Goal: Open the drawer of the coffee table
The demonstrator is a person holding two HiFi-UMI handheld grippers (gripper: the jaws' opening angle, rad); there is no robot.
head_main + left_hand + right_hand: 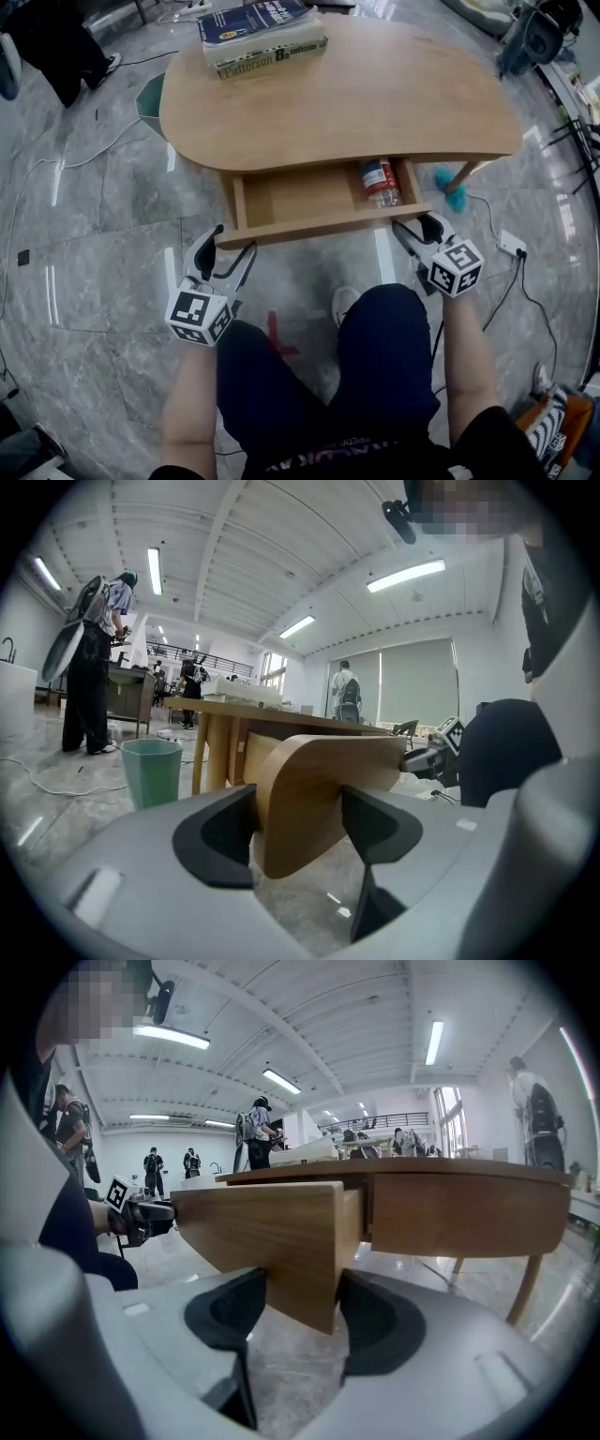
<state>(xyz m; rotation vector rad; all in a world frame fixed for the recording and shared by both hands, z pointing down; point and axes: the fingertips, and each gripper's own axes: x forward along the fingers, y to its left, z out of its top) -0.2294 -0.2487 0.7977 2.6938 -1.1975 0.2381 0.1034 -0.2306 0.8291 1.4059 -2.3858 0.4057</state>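
The left gripper (234, 240) is clamped on the left end of the drawer (298, 199) front, and the right gripper (417, 225) on the right end, probably for an even, square pull. The drawer sits partly out from under the counter (356, 103), with a bottle (380, 183) inside.

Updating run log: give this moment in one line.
drawer partly open | left gripper shut on drawer front | right gripper likewise | bottle inside

We record, in the head view:
- At 12 o'clock, two stacked books (263, 36), a dark blue one on a thicker green-spined one.
- Near centre toward 2 o'clock, a plastic bottle (380, 183) with a red label, lying down.
- Farther out at 2 o'clock, a blue fluffy item (450, 190).
- At 10 o'clock, a green bin (150, 97).
- At 3 o'clock, a white power strip (512, 246) with a black cable.
- At 6 o'clock, a red mark (278, 336) on the grey marble floor (84, 281).
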